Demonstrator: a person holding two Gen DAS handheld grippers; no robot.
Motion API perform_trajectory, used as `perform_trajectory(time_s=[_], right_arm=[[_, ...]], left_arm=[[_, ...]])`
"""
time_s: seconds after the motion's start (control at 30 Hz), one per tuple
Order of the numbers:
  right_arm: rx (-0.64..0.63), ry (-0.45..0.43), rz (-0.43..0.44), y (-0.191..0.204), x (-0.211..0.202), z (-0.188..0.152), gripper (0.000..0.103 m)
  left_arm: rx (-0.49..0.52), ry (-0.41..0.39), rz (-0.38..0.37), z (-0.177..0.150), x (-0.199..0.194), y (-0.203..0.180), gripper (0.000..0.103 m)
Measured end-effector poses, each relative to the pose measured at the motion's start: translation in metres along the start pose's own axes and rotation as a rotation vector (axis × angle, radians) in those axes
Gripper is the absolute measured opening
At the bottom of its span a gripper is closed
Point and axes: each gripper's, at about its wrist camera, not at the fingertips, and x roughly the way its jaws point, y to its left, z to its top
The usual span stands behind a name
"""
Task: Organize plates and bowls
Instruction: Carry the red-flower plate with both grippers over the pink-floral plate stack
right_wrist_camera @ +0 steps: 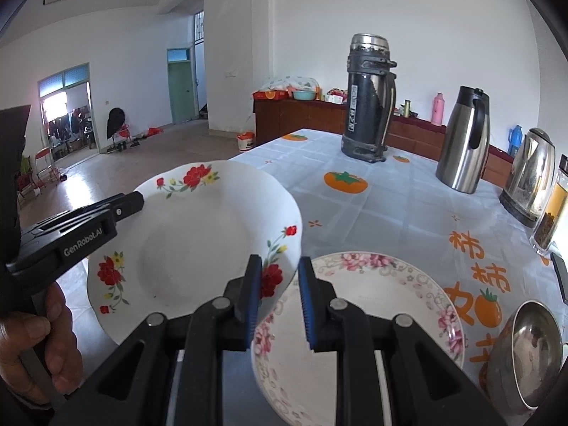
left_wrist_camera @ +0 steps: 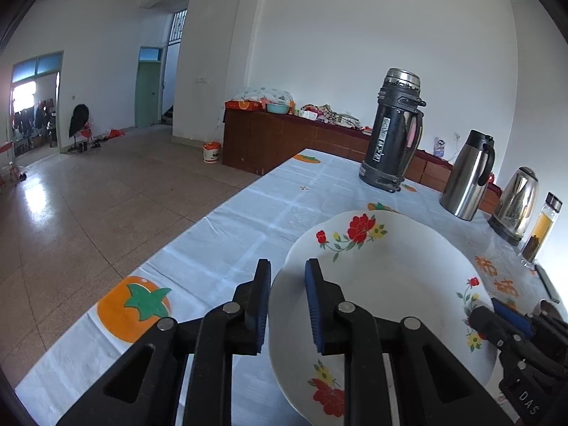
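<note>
We hold red-flower plate (right_wrist_camera: 198, 234) up off counter (right_wrist_camera: 390, 198), both hand-held grippers straddling opposite rims: left hand-held gripper (left_wrist_camera: 287, 305) and right hand-held gripper (right_wrist_camera: 278, 301), fingers spread, not pinching. Pink-flower plate (right_wrist_camera: 372, 305) lies just right, below; right nearer.

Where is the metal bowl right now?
In the right wrist view, the metal bowl sits at the table's near right, just right of the pink-flowered plate.
</note>
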Motion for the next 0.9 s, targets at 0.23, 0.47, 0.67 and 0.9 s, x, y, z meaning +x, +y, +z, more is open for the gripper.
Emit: perform_trajectory(time_s=[0.23, 0.47, 0.67, 0.9], right_arm=[[0.031, -0.002, -0.013, -0.014, -0.007, -0.004, 0.021], [0.058, -0.014, -0.028, -0.029, -0.015, -0.007, 0.021], [0.08, -0.022, -0.037, -0.038, -0.023, -0.011, 0.021], [0.104, -0.031, -0.051, -0.05, -0.031, -0.014, 0.021]], left_arm=[[0.029, 0.008, -0.005, 0.0, -0.002, -0.02, 0.021], [0.05, 0.014, -0.006, 0.001, -0.004, -0.037, 0.021], [0.068, 0.012, -0.01, 0.001, -0.007, -0.05, 0.021], [0.088, 0.009, -0.018, 0.0, -0.01, -0.065, 0.021]])
